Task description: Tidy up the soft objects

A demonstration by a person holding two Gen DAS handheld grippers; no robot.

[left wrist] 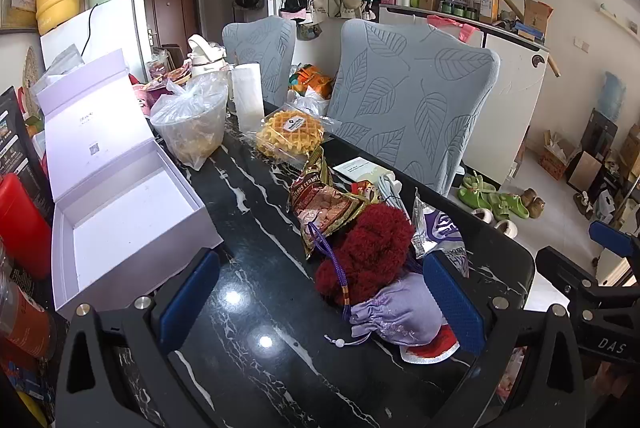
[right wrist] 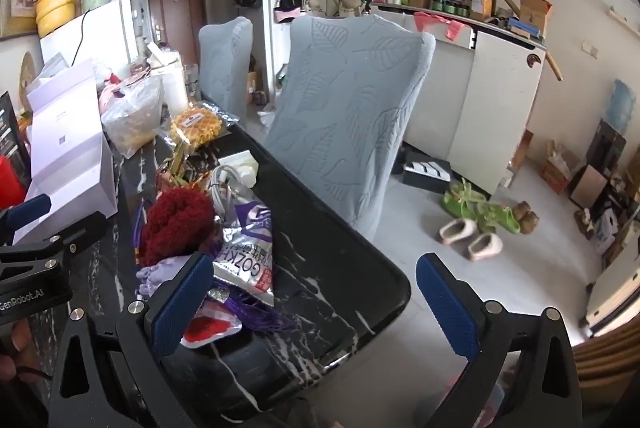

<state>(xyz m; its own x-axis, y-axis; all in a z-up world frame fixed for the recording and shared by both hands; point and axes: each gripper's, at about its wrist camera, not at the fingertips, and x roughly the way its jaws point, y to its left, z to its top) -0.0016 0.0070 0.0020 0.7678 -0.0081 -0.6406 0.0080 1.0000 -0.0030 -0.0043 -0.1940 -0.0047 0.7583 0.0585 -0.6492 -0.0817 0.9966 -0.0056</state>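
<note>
Inspecting a cluttered black marble table (left wrist: pixel 248 212) with soft items heaped near its right edge.

We note, by size: a leaf-patterned chair cover (left wrist: pixel 412 108) behind the table; an open white gift box (left wrist: pixel 120 212) at left, nothing in it; a dark red fuzzy yarn item (left wrist: pixel 372 248) mid-table, touching a lavender drawstring pouch (left wrist: pixel 400 312) lying against it on the near side; a silver-purple snack packet (right wrist: pixel 252 248) just beside both. Our left gripper (left wrist: pixel 320 304) stands wide open, the pouch between its pads but not pressed. Our right gripper (right wrist: pixel 316 304) is wide open, holding nothing.
</note>
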